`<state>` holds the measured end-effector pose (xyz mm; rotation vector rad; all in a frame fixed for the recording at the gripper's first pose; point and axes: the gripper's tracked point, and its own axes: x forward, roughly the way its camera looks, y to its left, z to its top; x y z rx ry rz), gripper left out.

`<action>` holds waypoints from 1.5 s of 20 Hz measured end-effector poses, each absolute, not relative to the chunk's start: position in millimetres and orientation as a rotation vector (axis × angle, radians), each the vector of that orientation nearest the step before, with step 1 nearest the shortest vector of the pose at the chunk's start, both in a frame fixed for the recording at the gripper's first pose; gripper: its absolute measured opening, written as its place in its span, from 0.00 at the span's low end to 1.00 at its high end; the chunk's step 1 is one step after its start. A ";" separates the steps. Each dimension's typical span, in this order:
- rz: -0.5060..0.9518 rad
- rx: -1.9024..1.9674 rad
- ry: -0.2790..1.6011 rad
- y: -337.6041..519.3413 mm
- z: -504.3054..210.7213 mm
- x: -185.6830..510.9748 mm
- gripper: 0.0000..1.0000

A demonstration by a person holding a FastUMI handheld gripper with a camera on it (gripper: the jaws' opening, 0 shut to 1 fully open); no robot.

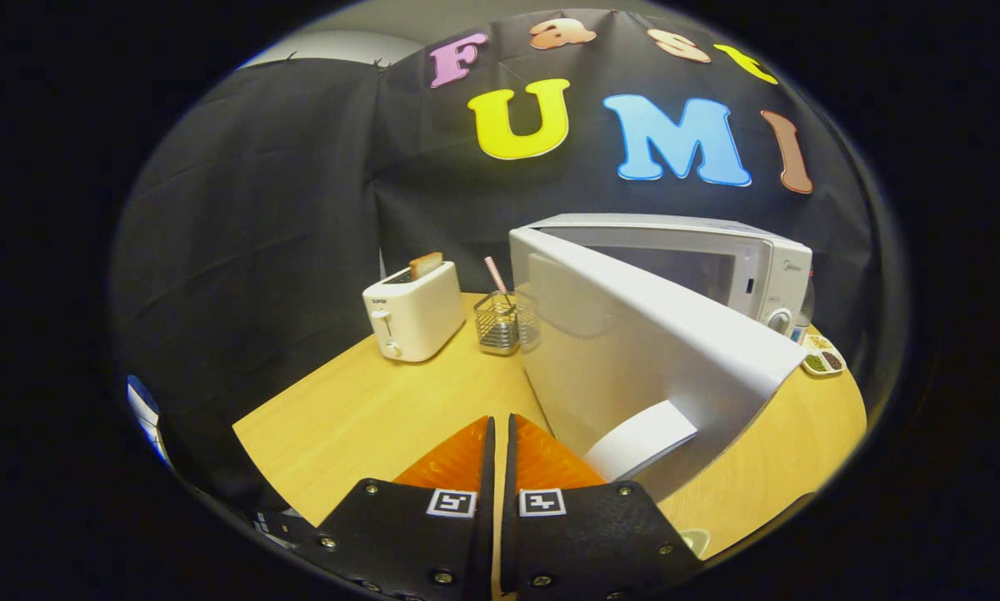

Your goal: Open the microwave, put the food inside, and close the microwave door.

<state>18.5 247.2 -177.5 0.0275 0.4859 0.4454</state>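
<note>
1. The gripper (500, 434) has its fingers pressed together with only a slit between them, clenched on nothing.
2. The microwave (717, 267) sits ahead and to the right on the wooden table (358, 417); its door (633, 351) is swung open toward the fingers, its free edge just right of the tips.
3. The cavity lies beyond the door, further right.
4. A small logo on the microwave's control panel and one on the toaster (412, 313) are too small to read.
5. I cannot tell which item is the food; a dish (824, 361) of small items sits beside the microwave.
</note>
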 end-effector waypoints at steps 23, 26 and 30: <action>0.229 0.056 0.494 130.5 -197.2 159.6 0.05; 0.212 0.062 0.494 125.7 -196.8 175.2 0.05; 0.191 0.082 0.487 119.0 -196.9 199.1 0.05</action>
